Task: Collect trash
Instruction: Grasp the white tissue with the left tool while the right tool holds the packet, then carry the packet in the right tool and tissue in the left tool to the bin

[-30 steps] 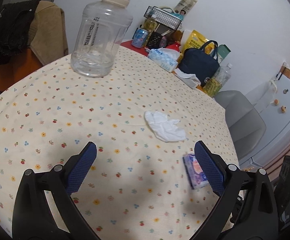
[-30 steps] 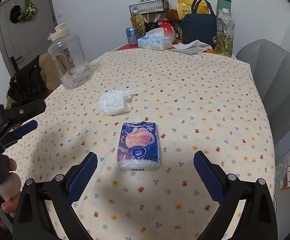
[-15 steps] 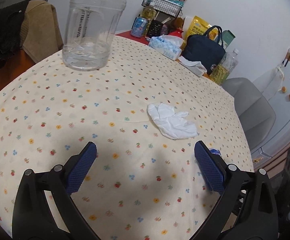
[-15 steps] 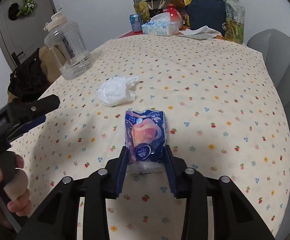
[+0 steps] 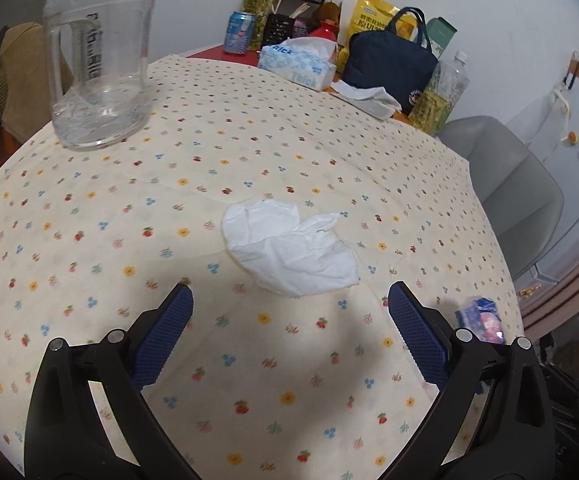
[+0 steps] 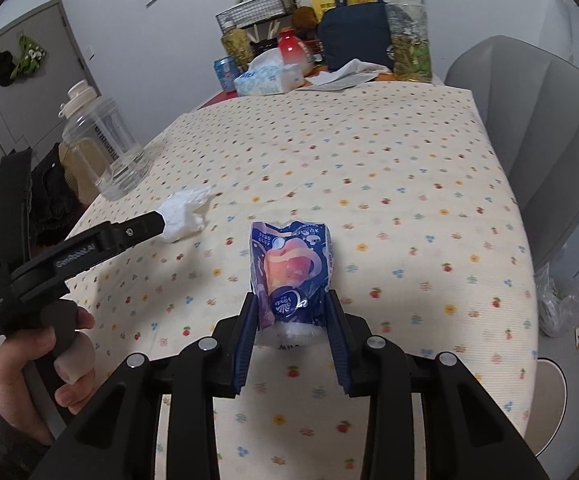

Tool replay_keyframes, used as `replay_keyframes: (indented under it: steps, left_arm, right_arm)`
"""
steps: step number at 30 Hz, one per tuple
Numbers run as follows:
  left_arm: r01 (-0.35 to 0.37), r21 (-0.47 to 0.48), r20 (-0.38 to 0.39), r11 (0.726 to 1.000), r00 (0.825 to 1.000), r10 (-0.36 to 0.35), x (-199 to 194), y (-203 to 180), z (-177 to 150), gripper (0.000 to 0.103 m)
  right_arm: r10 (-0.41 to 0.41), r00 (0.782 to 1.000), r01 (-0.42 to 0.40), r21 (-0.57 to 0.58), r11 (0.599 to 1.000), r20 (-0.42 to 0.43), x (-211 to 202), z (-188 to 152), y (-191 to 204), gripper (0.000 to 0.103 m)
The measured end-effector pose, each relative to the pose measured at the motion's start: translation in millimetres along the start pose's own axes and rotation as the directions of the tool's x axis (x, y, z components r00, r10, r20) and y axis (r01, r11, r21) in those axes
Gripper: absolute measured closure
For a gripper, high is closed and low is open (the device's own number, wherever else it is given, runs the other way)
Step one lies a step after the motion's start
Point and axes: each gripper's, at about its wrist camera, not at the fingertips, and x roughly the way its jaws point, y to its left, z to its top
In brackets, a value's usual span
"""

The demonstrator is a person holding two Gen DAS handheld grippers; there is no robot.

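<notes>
- Right hand-held gripper clamps the tissue pack just above the worktop.
- Left hand-held gripper gapes, empty, before the crumpled tissue; centre it, pinch low.

In the right wrist view, the tissue pack sits at frame centre on the table, pinched between the 2 pads of the right gripper. Left of it lies the crumpled tissue, with the left gripper reaching in from the lower left, its tip just before the tissue. The water jug stands behind that, at the table's left edge. Along the far edge, at upper centre, are a tissue box, a bag and a bottle. A chair stands at the right.

In the left wrist view, the crumpled tissue lies just beyond the wide-apart pads of the left gripper.
</notes>
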Motion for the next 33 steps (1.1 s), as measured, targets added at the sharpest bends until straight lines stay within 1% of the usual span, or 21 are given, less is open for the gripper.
replay_keyframes:
  steps: [4,7,10,11,12,13,14,15,16,17,20,27,33]
  left_arm:
    - [-0.025,0.034,-0.033,0.999,0.999,0.026,15,-13,5,0.006]
    - [-0.053,0.051,-0.041,0.997,0.998,0.056,23,-19,7,0.006]
    - [-0.041,0.036,-0.059,0.998,0.997,0.043,31,-17,9,0.008]
    - [-0.033,0.028,-0.06,0.999,0.998,0.035,31,-17,8,0.017]
    - [-0.03,0.025,-0.062,0.999,0.998,0.031,32,-16,8,0.023]
    - [-0.049,0.034,-0.057,0.998,0.997,0.05,31,-17,7,0.036]
    - [-0.044,0.037,-0.064,0.998,0.997,0.046,30,-17,7,0.055]
    - [-0.035,0.035,-0.072,0.999,0.997,0.037,30,-17,7,0.063]
    - [-0.012,0.029,-0.088,1.0,0.996,0.014,29,-16,7,0.084]
    - [0.019,0.022,-0.104,1.0,0.994,-0.017,27,-15,6,0.089]
    - [0.024,0.048,-0.065,0.999,0.998,-0.02,10,-20,6,0.092]
    - [0.061,0.059,-0.014,0.996,0.998,-0.061,-25,-29,3,0.092]
    - [0.1,0.103,0.014,0.99,0.995,-0.102,-48,-53,-3,0.092]
  right_arm:
    - [-0.002,1.0,0.001,0.043,0.999,0.009,-7,0,-17,0.069]
    - [-0.011,1.0,0.01,0.061,0.998,0.019,-14,-1,-26,0.069]
    - [-0.023,0.999,0.021,0.075,0.997,0.025,-19,-3,-33,0.069]
    - [-0.026,0.999,0.023,0.08,0.996,0.027,-21,-4,-36,0.069]
    - [-0.029,0.999,0.027,0.087,0.996,0.03,-23,-5,-38,0.069]
    - [-0.032,0.999,0.029,0.092,0.995,0.031,-24,-5,-40,0.069]
    - [-0.034,0.999,0.03,0.096,0.995,0.033,-26,-6,-41,0.069]
    - [-0.035,0.999,0.031,0.1,0.994,0.035,-27,-7,-42,0.069]
    - [-0.035,0.999,0.031,0.101,0.994,0.037,-28,-8,-42,0.069]
    - [-0.035,0.999,0.031,0.102,0.994,0.039,-30,-9,-43,0.069]
    - [-0.033,0.998,0.028,0.103,0.994,0.044,-34,-12,-42,0.069]
    - [-0.032,0.997,0.025,0.103,0.994,0.065,-47,-17,-40,0.069]
    - [-0.041,0.995,0.03,0.115,0.993,0.092,-65,-21,-46,0.069]
